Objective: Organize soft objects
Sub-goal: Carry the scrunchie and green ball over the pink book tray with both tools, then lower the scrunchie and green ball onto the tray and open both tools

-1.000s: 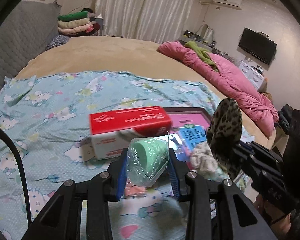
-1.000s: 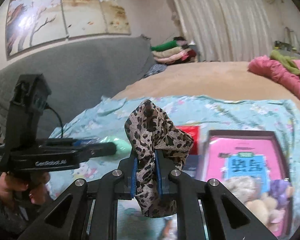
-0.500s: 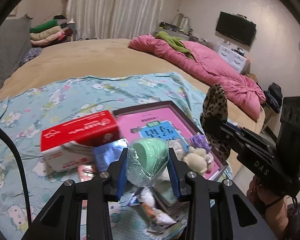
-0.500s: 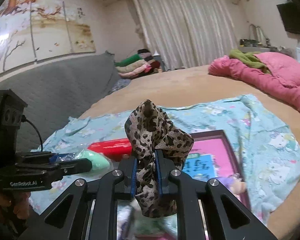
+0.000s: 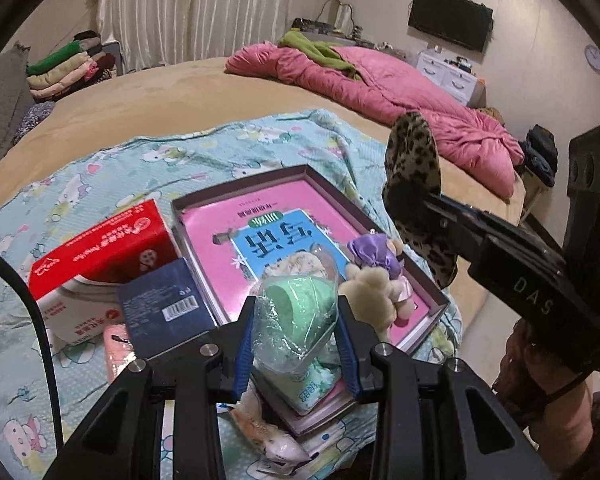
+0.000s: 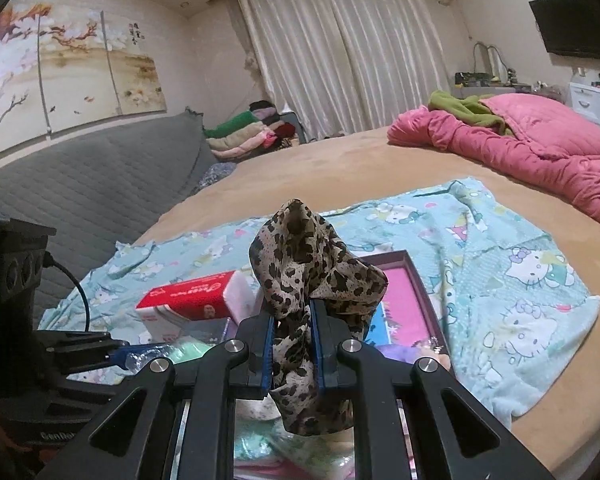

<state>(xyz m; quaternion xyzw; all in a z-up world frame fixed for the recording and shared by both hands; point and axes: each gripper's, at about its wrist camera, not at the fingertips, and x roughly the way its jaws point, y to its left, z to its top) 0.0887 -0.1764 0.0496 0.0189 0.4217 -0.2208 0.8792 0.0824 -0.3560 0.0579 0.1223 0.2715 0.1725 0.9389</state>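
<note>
Along the left edge of the left wrist view, the teal cartoon-print sheet (image 5: pixel 100 176) spreads over the tan bed (image 5: pixel 152 104), with bare sheet open toward the grey headboard side. On it sits a red and white tissue box (image 5: pixel 100 252), and just in front of that a dark blue carton (image 5: pixel 164 308) leans against the box's near corner. A pink packet (image 5: pixel 116 344) lies at the carton's left edge.

The left gripper (image 5: pixel 296 344) is clenched on a green soft item in clear plastic wrap (image 5: pixel 296 316), held above the near left corner of the maroon-rimmed tray (image 5: pixel 428 280). The tray's pink and blue printed floor shows bare toward its far rim (most of the free room in it lies there). Near its right rim rest a cream plush toy (image 5: pixel 372 292) and a purple fabric piece (image 5: pixel 372 252), touching each other.

Further right, the right gripper (image 6: pixel 292 344) grips a leopard-print scarf (image 6: pixel 316 276) bunched between its blue pads, its loose end hanging below the fingers. In the left wrist view the scarf hangs just beyond the tray's right rim, near the sheet's edge, with the pink quilt (image 5: pixel 380 80) well apart behind it.
</note>
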